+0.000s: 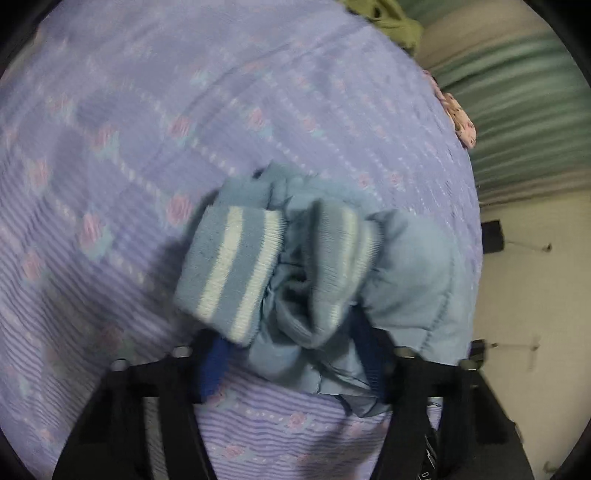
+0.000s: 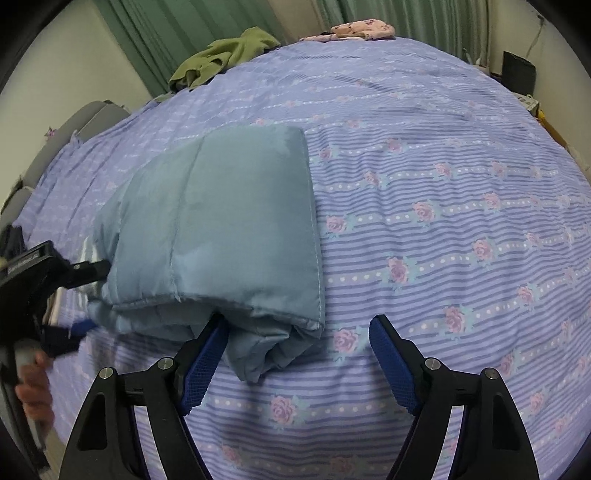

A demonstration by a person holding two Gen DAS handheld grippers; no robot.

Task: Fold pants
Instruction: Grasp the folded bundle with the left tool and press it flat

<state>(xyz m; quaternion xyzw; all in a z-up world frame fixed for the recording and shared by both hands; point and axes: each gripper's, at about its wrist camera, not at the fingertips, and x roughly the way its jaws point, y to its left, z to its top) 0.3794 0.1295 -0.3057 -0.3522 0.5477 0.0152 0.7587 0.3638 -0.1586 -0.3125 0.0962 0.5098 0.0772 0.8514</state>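
The light blue padded pants (image 2: pixel 218 229) lie folded into a thick block on the lilac rose-striped bedspread (image 2: pixel 443 221), toward its near left side in the right wrist view, with the striped knit cuffs (image 1: pixel 229 273) bunched at the end the left gripper faces. The left gripper (image 1: pixel 291 354) is partly closed around that bunched cuff end: fabric fills the gap and hides most of the right pad, and the picture is blurred, so I cannot tell whether the pads truly press on it. The right gripper (image 2: pixel 299 354) stands wide, its left pad touching the near edge of the folded bundle and a loose corner of fabric lying between the fingers, nothing clamped. This looks like the finishing of a fold, or the pick-up for one more. To do it well, the left side should gather both cuffs and the layers beneath in one bite, not just the top cuff, while the right closes over all layers at the corner, so both ends lift level. A green garment (image 2: pixel 225 55) and a pink floral one (image 2: pixel 362 31) lie well apart at the far edge.
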